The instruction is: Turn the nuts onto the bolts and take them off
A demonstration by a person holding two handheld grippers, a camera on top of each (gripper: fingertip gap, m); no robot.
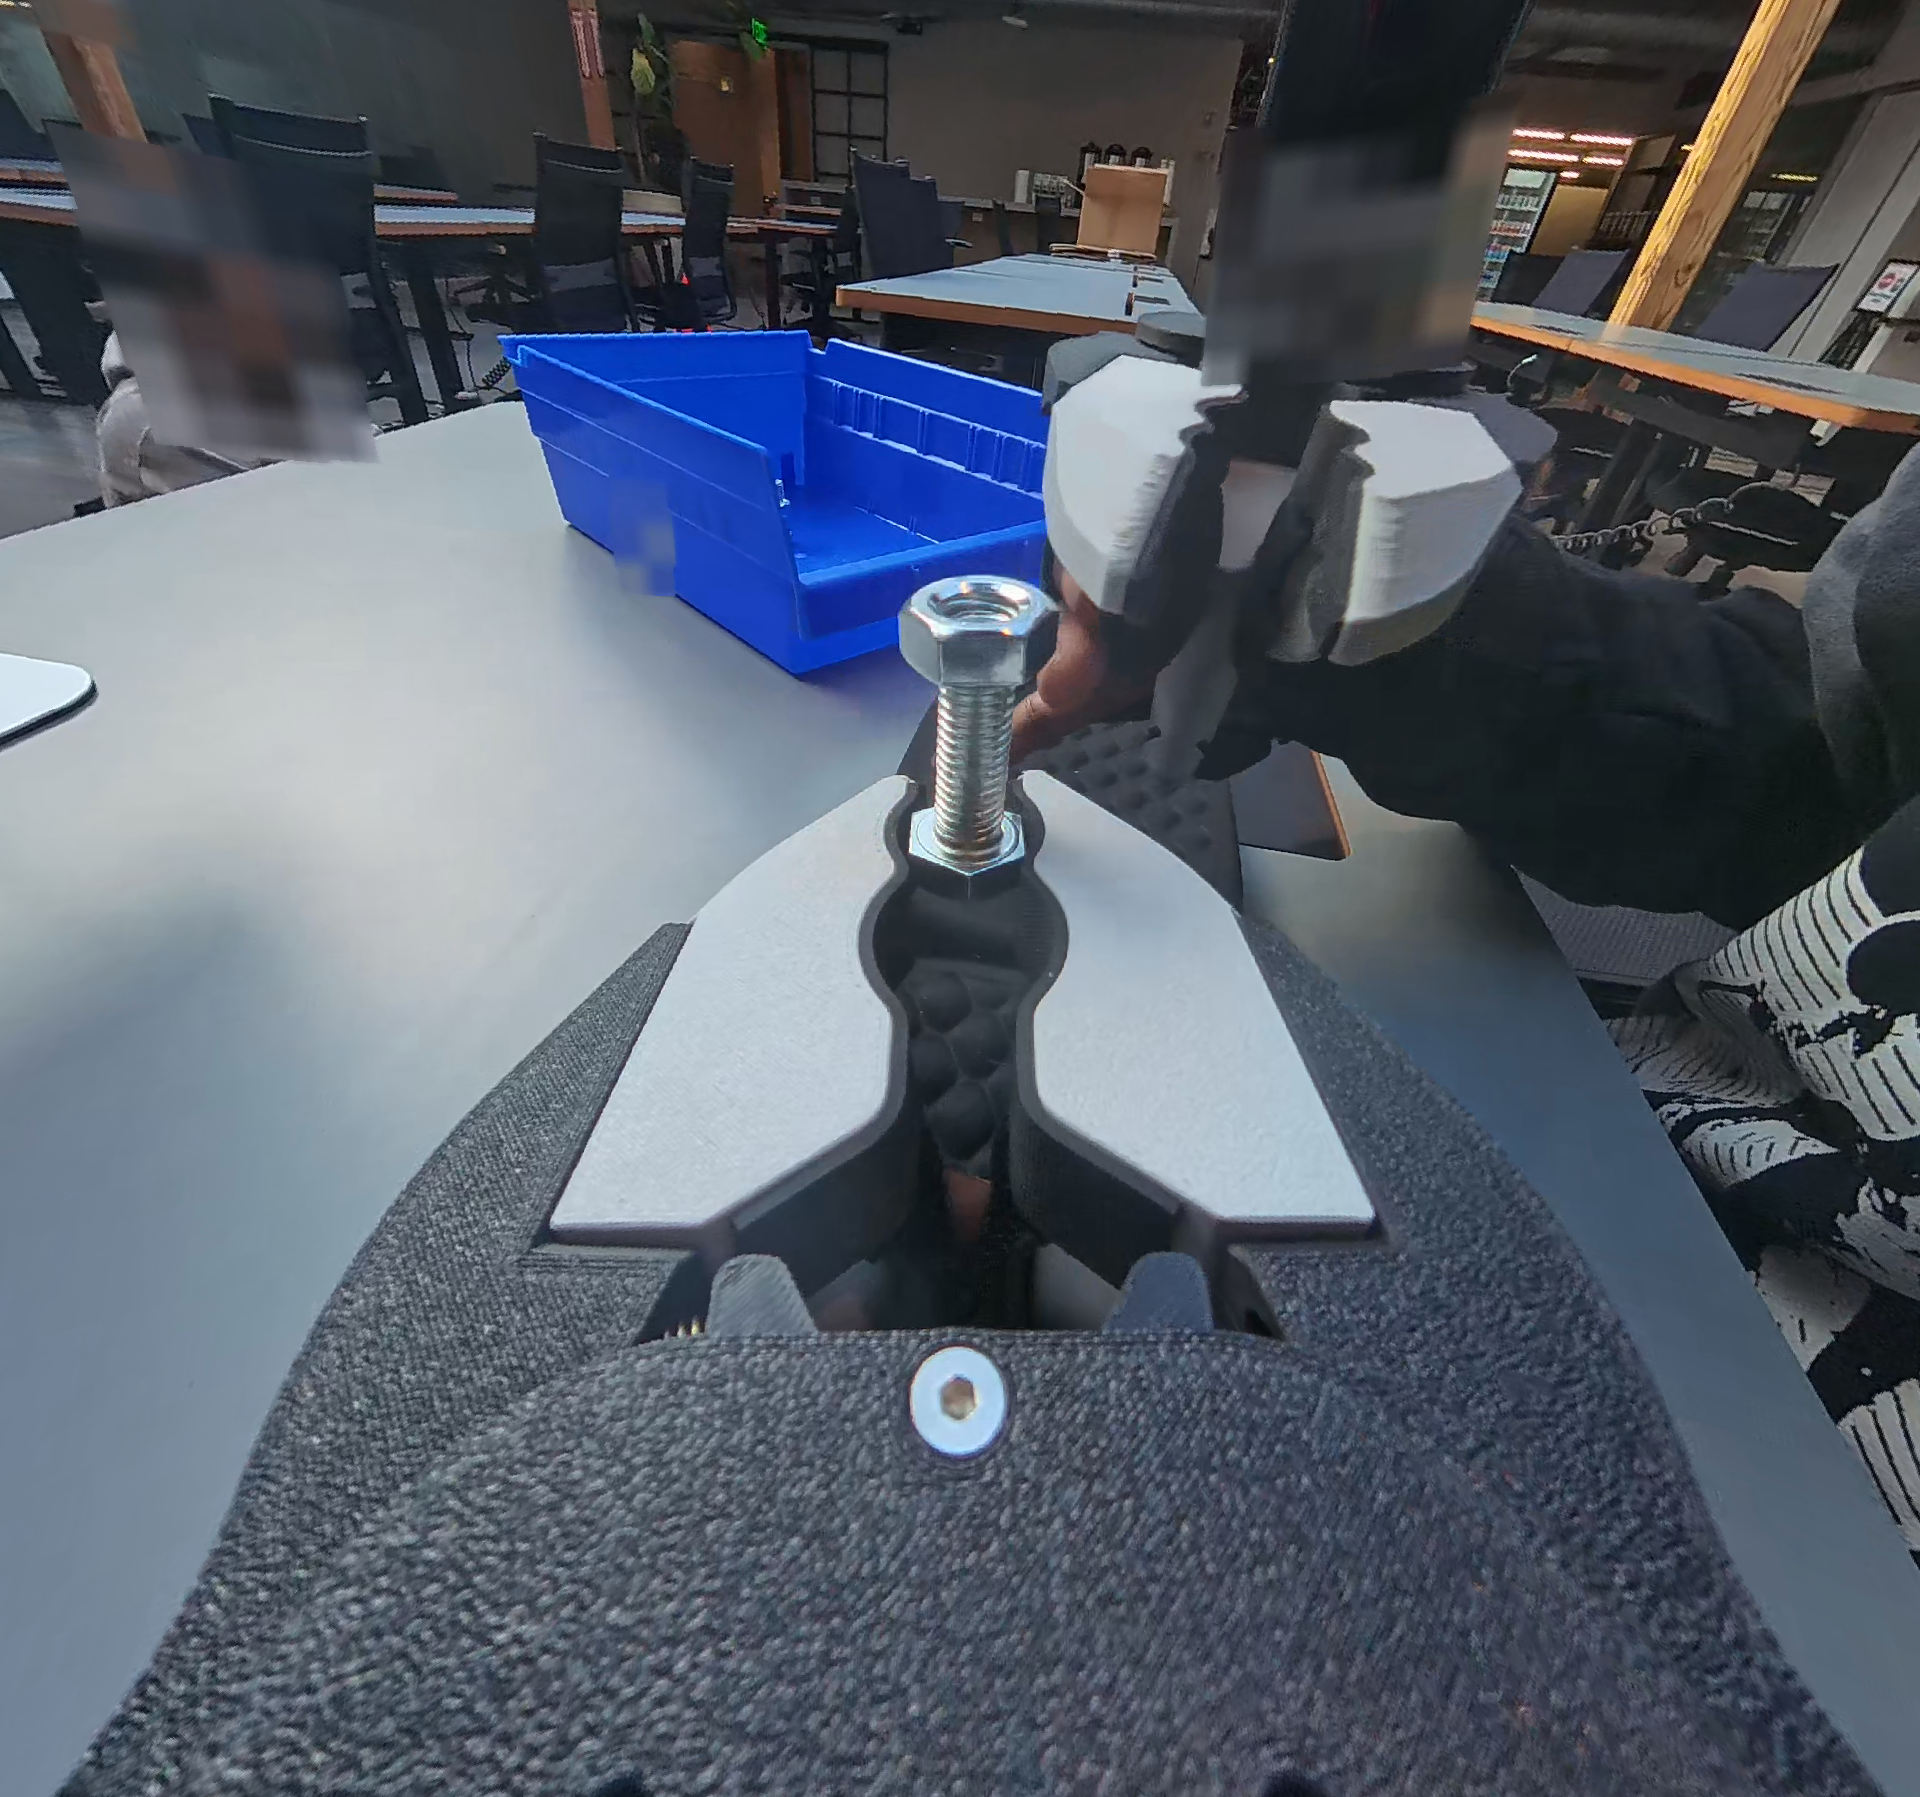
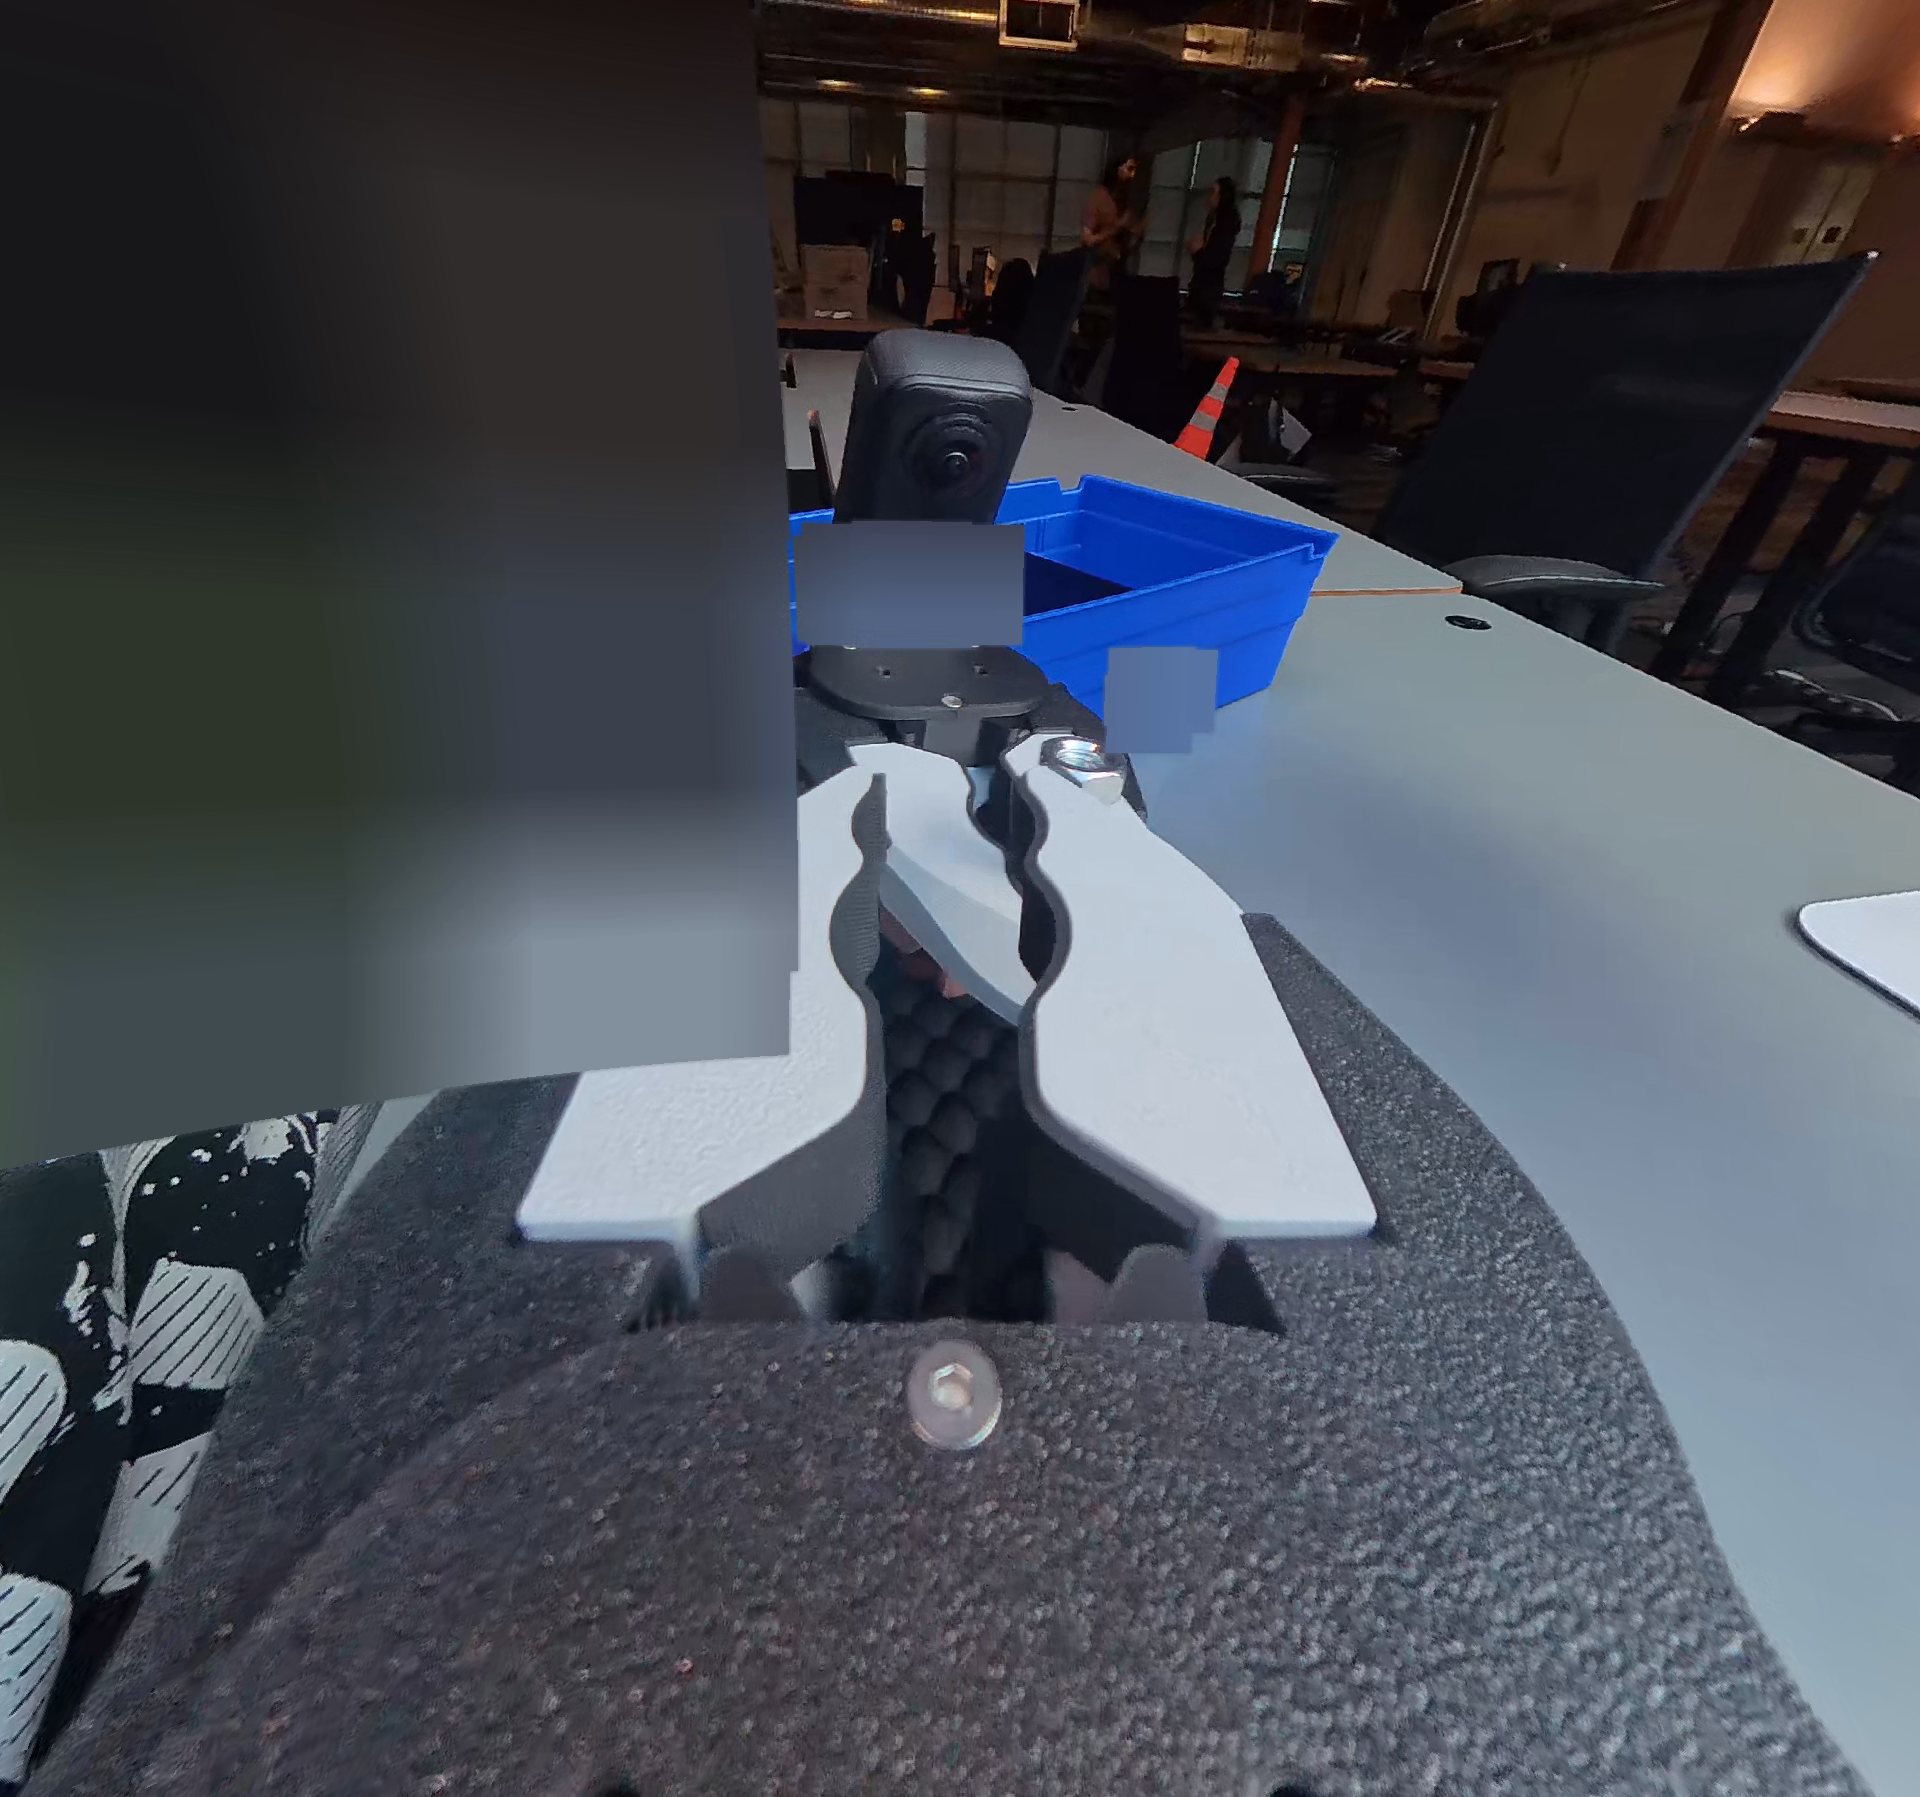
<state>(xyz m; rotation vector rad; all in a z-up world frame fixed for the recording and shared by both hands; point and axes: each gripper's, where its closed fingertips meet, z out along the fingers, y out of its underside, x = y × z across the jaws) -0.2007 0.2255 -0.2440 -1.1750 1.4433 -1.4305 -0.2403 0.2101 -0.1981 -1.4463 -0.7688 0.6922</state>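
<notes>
The left hand-held gripper (image 1: 961, 828) pinches an upright bolt (image 1: 971, 708) at its tips, a nut (image 1: 968, 841) low on the thread; the right hand-held gripper (image 1: 1174, 708), tilted downward just beyond, looks slightly spread above the grey surface (image 1: 364, 708)

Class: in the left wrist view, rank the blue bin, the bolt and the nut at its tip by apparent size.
1. Blue bin
2. Bolt, though nearer the camera
3. Nut

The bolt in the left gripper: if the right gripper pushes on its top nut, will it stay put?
Probably it tilts rather than bends: the bolt looks like rigid steel, but the left gripper clamps only its lower end. The nut sits high, giving leverage. Smooth plated metal may also slip.
</notes>
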